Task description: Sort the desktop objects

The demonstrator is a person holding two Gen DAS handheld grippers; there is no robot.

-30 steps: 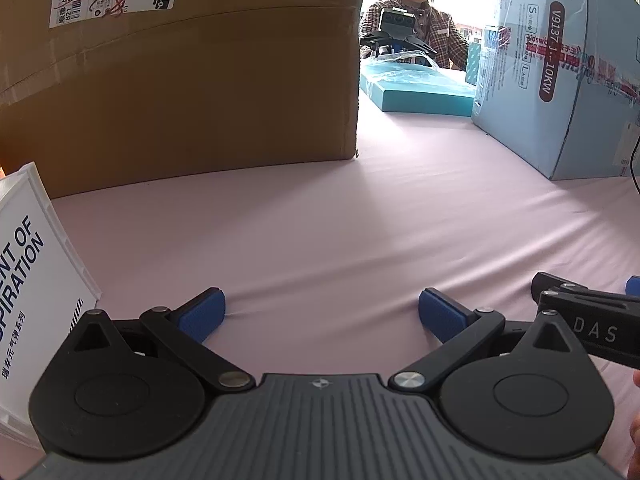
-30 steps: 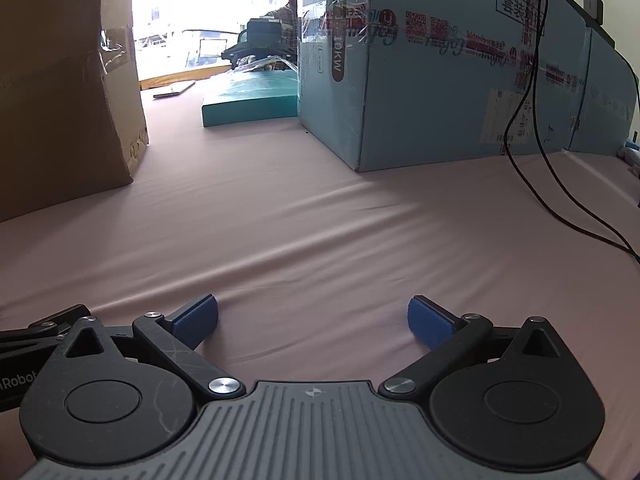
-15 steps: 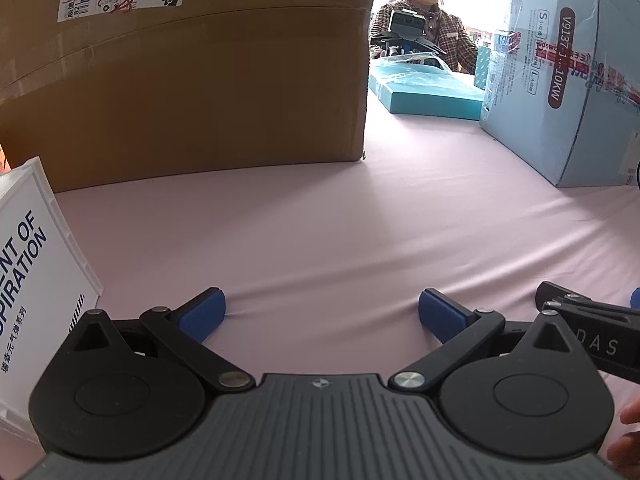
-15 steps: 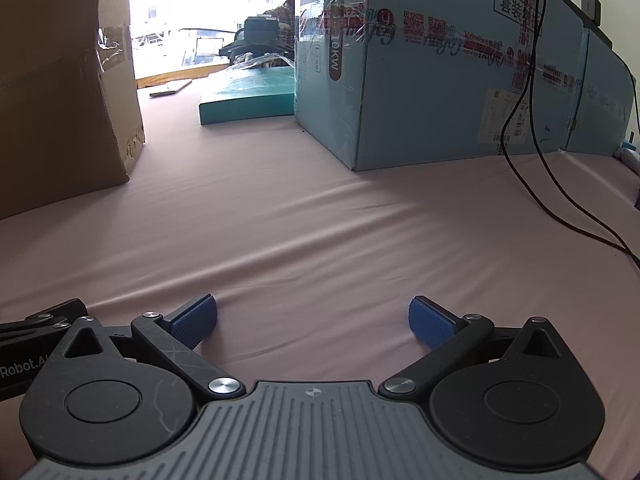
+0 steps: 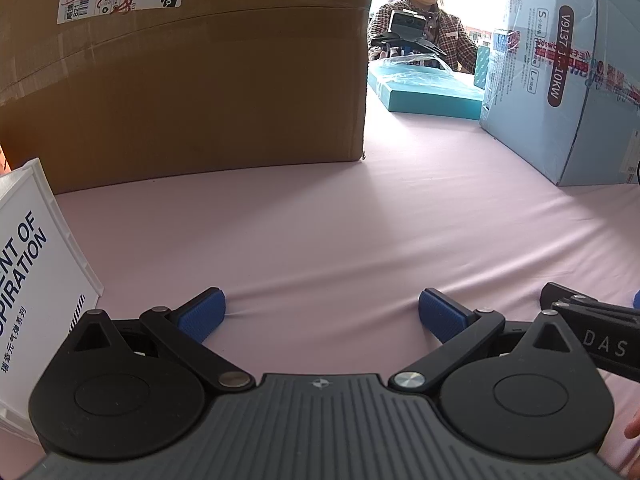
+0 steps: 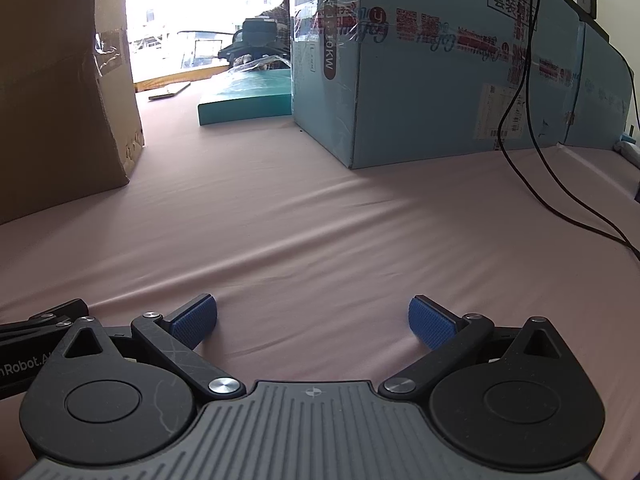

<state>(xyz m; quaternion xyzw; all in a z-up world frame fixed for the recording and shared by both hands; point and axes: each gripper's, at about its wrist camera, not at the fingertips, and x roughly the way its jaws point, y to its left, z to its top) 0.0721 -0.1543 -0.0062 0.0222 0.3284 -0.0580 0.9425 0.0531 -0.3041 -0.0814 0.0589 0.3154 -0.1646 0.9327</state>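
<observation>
My left gripper (image 5: 320,314) is open just above the pink tablecloth (image 5: 320,232), with nothing between its blue pads. A white box with dark blue lettering (image 5: 36,280) leans close at its left. My right gripper (image 6: 313,320) is open too, low over the pink cloth (image 6: 320,240), and holds nothing. Each gripper's black frame shows at the edge of the other's view, side by side: the right one (image 5: 600,332) and the left one (image 6: 36,340). No small desktop item lies within reach of either gripper.
A big brown cardboard carton (image 5: 192,72) stands ahead on the left, a light blue carton (image 6: 440,72) ahead on the right. A flat teal box (image 5: 424,90) lies between them farther back, with a seated person (image 5: 420,12) behind it. Black cables (image 6: 532,120) hang down the blue carton.
Both grippers have shifted slightly; the left view has tilted so the cartons sit a little further right and lower. Both grippers stay open and empty.
</observation>
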